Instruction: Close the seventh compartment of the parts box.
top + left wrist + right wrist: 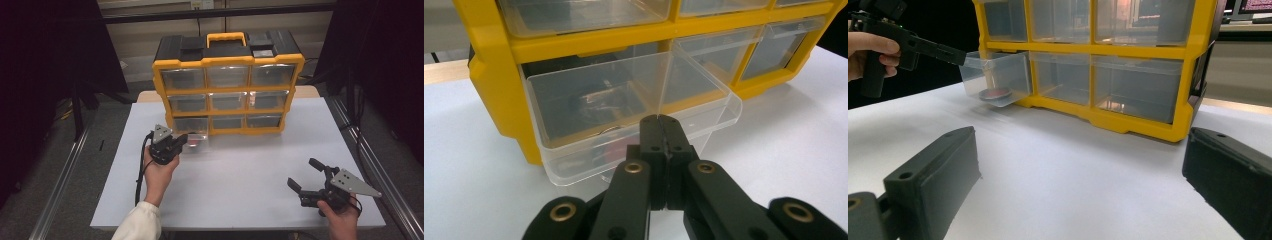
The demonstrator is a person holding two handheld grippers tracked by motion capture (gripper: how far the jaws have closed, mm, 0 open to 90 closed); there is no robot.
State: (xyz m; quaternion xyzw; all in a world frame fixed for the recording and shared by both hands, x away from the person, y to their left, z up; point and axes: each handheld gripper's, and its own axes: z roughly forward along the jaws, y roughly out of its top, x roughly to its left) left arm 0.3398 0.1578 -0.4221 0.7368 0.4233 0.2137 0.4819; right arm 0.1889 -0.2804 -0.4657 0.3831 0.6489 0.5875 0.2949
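A yellow and black drawer cabinet (228, 61) with clear plastic drawers stands at the back of the white table (250, 165). Its bottom-left drawer (624, 105) is pulled partway out. A round reddish object (995, 93) lies inside that drawer. My left gripper (181, 140) is shut, its jaws pinched on the front rim of that drawer (993, 70); the jaws meet at the rim in the left gripper view (663, 122). My right gripper (306, 176) rests near the table's front right, open, with nothing between its fingers (933, 180).
The other drawers (227, 76) of the cabinet are pushed in. Dark stands and metal rails (65, 175) flank the table on both sides. Bare tabletop lies between the two grippers.
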